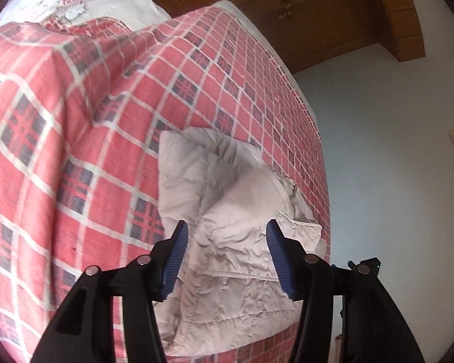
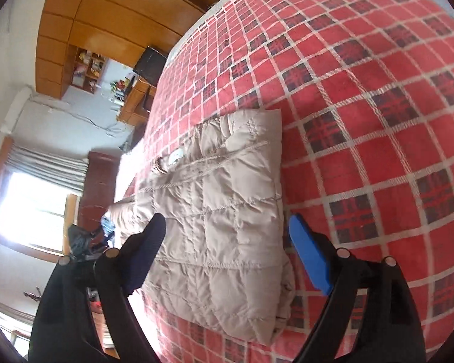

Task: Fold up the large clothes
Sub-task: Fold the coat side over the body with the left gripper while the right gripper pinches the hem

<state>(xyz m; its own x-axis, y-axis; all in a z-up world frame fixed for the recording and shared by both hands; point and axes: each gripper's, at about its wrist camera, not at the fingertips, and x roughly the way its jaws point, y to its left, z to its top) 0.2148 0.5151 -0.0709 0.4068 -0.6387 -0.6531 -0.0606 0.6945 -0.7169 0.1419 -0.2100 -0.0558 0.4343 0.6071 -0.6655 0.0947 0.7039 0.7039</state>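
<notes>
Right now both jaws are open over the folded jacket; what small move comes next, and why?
Probably ease the left gripper down to flatten the puffed flap, since the beige quilted jacket already lies as a compact folded rectangle on the plaid bedspread, and the right gripper holds nothing.

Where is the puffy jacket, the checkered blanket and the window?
puffy jacket (image 2: pixel 227 217): right wrist view, on the quilted middle panel.
checkered blanket (image 2: pixel 363 106): right wrist view, on a bare red square beside the jacket.
window (image 2: pixel 30 211): right wrist view, on the bright glass.
</notes>
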